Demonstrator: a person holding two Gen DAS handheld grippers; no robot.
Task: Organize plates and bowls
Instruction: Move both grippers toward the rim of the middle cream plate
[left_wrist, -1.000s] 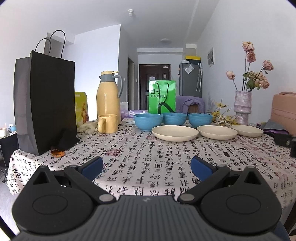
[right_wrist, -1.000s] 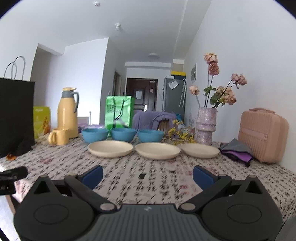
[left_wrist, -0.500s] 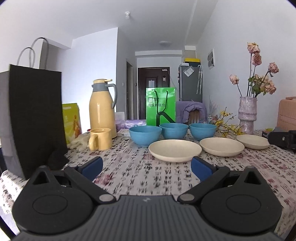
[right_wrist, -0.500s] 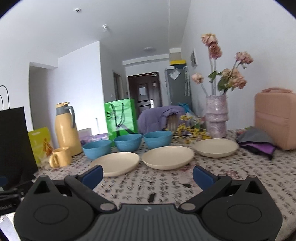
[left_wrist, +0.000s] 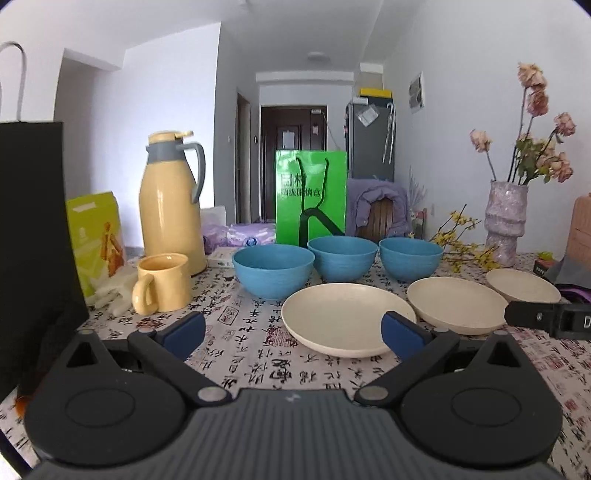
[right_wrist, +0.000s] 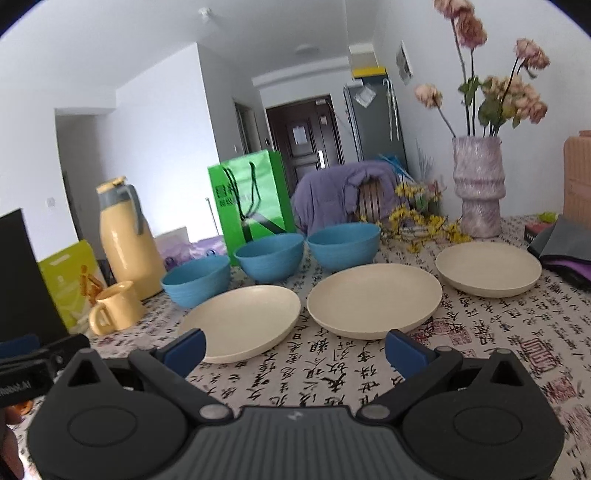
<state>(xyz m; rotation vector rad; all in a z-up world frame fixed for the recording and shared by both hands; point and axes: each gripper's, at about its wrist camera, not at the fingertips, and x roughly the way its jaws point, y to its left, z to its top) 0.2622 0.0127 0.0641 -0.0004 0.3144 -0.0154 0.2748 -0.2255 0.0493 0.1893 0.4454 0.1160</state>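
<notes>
Three blue bowls stand in a row on the patterned tablecloth: left bowl (left_wrist: 273, 269), middle bowl (left_wrist: 341, 257), right bowl (left_wrist: 410, 257). In front of them lie three cream plates: left plate (left_wrist: 347, 318), middle plate (left_wrist: 456, 309), right plate (left_wrist: 522, 284). My left gripper (left_wrist: 293, 334) is open, low over the cloth, just short of the left plate. My right gripper (right_wrist: 293, 350) is open too, facing the gap between the left plate (right_wrist: 243, 320) and the middle plate (right_wrist: 375, 297). The bowls (right_wrist: 269, 254) sit behind them. Neither gripper holds anything.
A yellow thermos (left_wrist: 171, 201) and yellow mug (left_wrist: 162, 282) stand at the left, beside a black paper bag (left_wrist: 33, 229). A green bag (left_wrist: 310, 197) stands behind the bowls. A vase of dried flowers (right_wrist: 478, 184) and a pink case (right_wrist: 578, 177) are at the right.
Both grippers have moved forward over the table toward the plates and bowls, which now look larger and closer. Both stay open. The dishes have not moved.
</notes>
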